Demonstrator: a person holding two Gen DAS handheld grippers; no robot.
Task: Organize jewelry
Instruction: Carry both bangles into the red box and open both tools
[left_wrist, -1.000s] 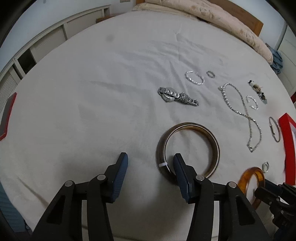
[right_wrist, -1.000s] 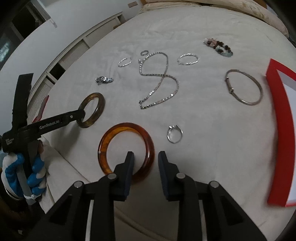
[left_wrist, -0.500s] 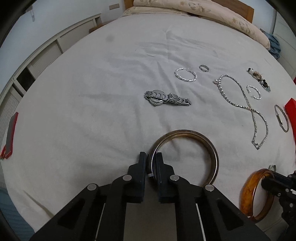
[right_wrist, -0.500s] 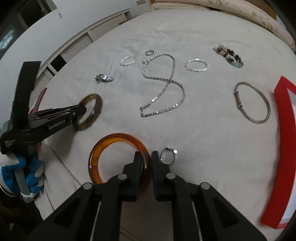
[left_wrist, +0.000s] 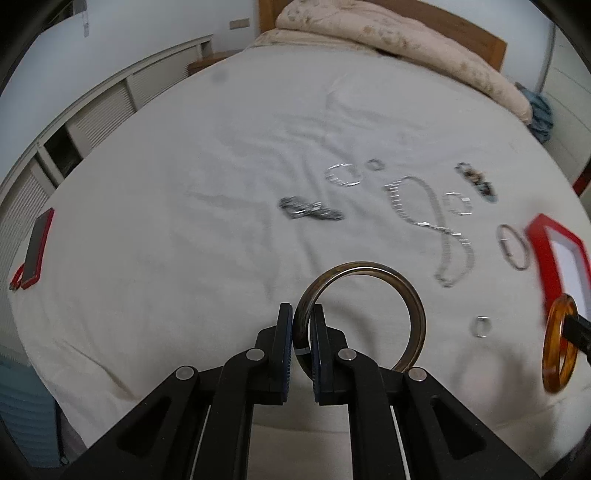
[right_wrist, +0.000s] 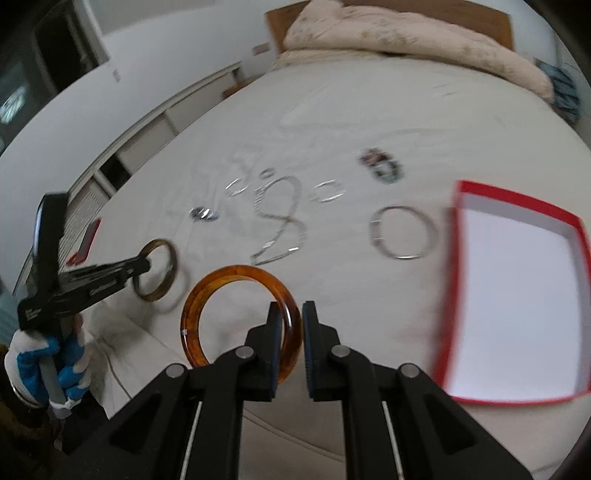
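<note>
White bed (left_wrist: 184, 192): chain necklace (left_wrist: 428, 218), red box (right_wrist: 517, 295) near. Left gripper (left_wrist: 302, 332) clamps dark bangle (left_wrist: 406, 291); right gripper (right_wrist: 287, 328) clamps amber bangle (right_wrist: 207, 295).

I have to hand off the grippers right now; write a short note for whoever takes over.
Left gripper: shut on the dark bangle, lifted off the bed.
Right gripper: shut on the amber bangle, also lifted.
Red box: open on the right, nothing visible inside.
Left on the bed: chain necklace, watch, thin silver bangle, beaded bracelet, small rings and hoops.
Done: both bangles picked up. Left: everything else, nothing boxed yet.
</note>
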